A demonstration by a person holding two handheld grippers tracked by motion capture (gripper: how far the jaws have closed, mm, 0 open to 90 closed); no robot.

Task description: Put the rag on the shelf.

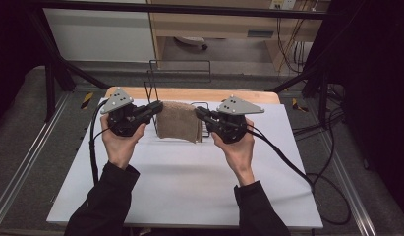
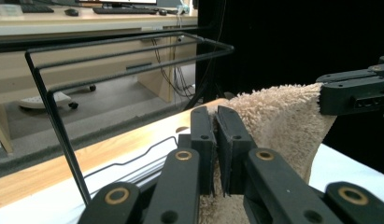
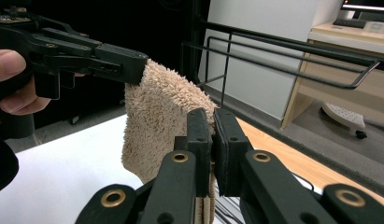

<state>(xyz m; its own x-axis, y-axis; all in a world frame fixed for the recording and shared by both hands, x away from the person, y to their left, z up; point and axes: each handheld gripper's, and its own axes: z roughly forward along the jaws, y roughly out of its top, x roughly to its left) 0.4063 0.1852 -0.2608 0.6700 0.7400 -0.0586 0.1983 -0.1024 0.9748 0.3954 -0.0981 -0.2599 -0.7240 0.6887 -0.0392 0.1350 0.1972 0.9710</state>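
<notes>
A person stood at a white table (image 1: 189, 182) with a gripper in each hand and held a beige towel (image 1: 179, 121) up between them. The left gripper (image 1: 157, 109) was clamped on the towel's left top corner, and the right gripper (image 1: 199, 114) was clamped on its right top corner. In each gripper view, the black jaws were pressed together with pile squeezed between them.

The towel hung above the far half of the table, clear of the surface as far as the high view showed. Its top edge ran level from one gripper to the other, across the table, and the rest hung straight down. It looked folded, since the right gripper view showed doubled layers at the bottom edge.

A black wire rack (image 1: 179, 73) stood just behind the towel, toward the far edge. Its top rails (image 2: 133, 56) ran roughly parallel with the towel's top edge and sat somewhat higher than it. Both hands were about equally near the rack. Draping the towel would likely call for lifting it and carrying it forward over a rail.
</notes>
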